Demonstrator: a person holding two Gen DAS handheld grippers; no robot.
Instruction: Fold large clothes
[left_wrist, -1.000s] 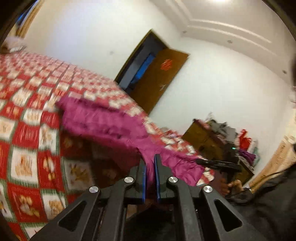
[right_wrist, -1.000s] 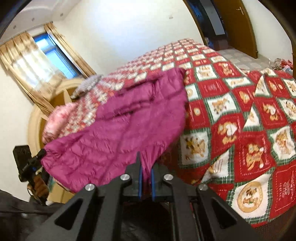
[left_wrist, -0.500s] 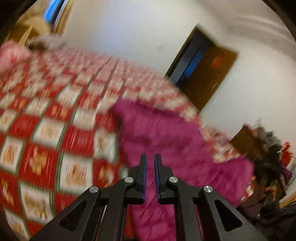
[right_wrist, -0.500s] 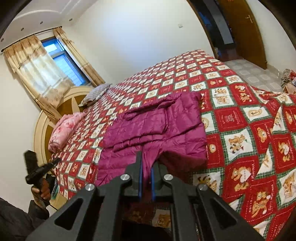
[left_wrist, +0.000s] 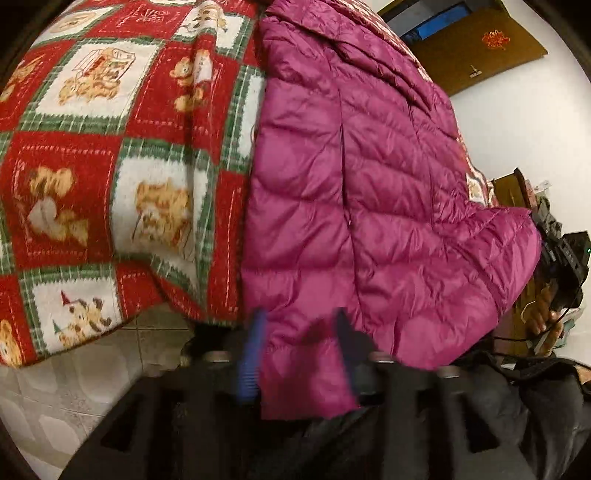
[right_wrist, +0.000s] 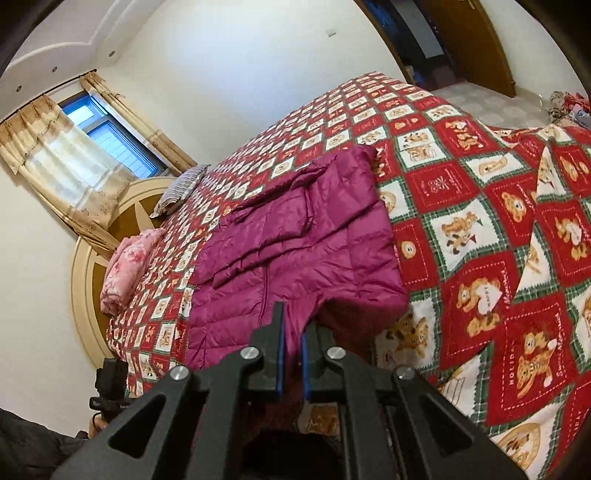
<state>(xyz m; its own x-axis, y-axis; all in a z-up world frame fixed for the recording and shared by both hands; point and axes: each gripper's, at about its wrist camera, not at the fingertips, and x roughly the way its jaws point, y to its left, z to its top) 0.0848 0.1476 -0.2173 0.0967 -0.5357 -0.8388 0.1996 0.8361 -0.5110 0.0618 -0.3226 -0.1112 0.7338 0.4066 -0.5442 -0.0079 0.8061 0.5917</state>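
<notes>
A magenta quilted down jacket (right_wrist: 295, 243) lies on a bed with its sleeves folded over the body and its hem hanging over the near edge. In the left wrist view the jacket (left_wrist: 369, 184) fills the middle. My left gripper (left_wrist: 299, 350) is open, its blurred fingers either side of the hanging hem corner. My right gripper (right_wrist: 290, 343) is shut on the hem of the jacket and holds that corner slightly raised off the bed.
A red, green and white teddy-bear quilt (right_wrist: 480, 206) covers the bed and drapes to the tiled floor (left_wrist: 74, 398). A pink folded blanket (right_wrist: 125, 266) and striped pillow (right_wrist: 181, 190) lie by the headboard. A brown door (left_wrist: 476, 48) stands beyond.
My left gripper opened and dropped low to the bed edge, now straddling the jacket hem. The right gripper kept its hold and moved the jacket hem back toward the bed edge.
</notes>
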